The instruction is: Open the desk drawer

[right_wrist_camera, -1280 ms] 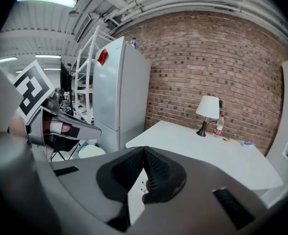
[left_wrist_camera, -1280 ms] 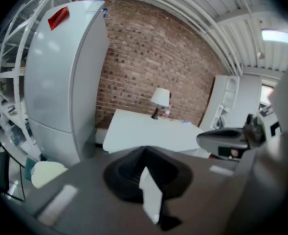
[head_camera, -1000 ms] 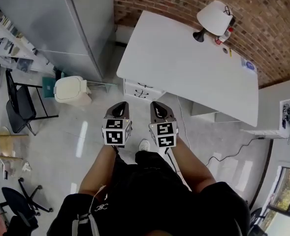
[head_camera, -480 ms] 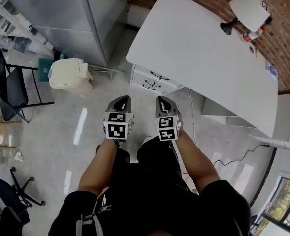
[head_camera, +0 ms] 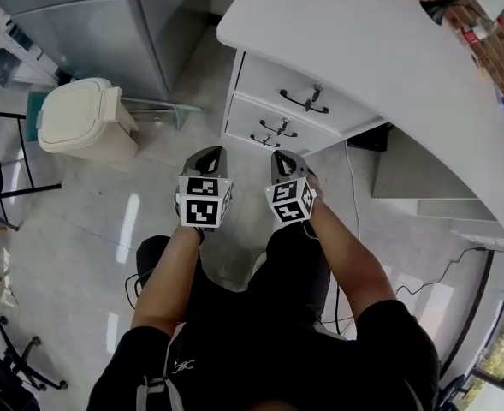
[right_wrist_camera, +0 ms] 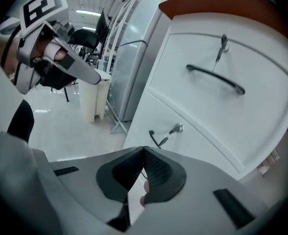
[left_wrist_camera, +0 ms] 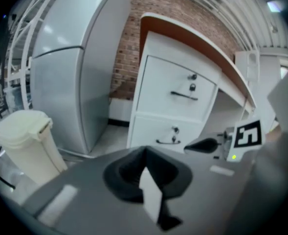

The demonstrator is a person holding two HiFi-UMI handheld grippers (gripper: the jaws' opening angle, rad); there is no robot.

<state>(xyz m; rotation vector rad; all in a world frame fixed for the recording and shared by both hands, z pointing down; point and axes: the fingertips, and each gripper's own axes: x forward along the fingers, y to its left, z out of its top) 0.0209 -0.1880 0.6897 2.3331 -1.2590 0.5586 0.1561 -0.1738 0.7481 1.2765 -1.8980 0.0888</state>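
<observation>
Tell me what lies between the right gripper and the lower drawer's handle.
Only bare floor. The head view shows pale floor between the right gripper and the lower drawer handle; the right gripper view sees that handle unblocked.

No words, numbers or brand names can be read anywhere. A small white logo (head_camera: 176,365) on the person's black shirt (head_camera: 260,332) is too blurred to read.

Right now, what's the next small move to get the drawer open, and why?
Probably open the right tool and ease it forward toward the handle of the upper drawer. That drawer sits closed. The tool's jaws are together with nothing between them. It is short of the drawer front, with the handle ahead in the right gripper view.
</observation>
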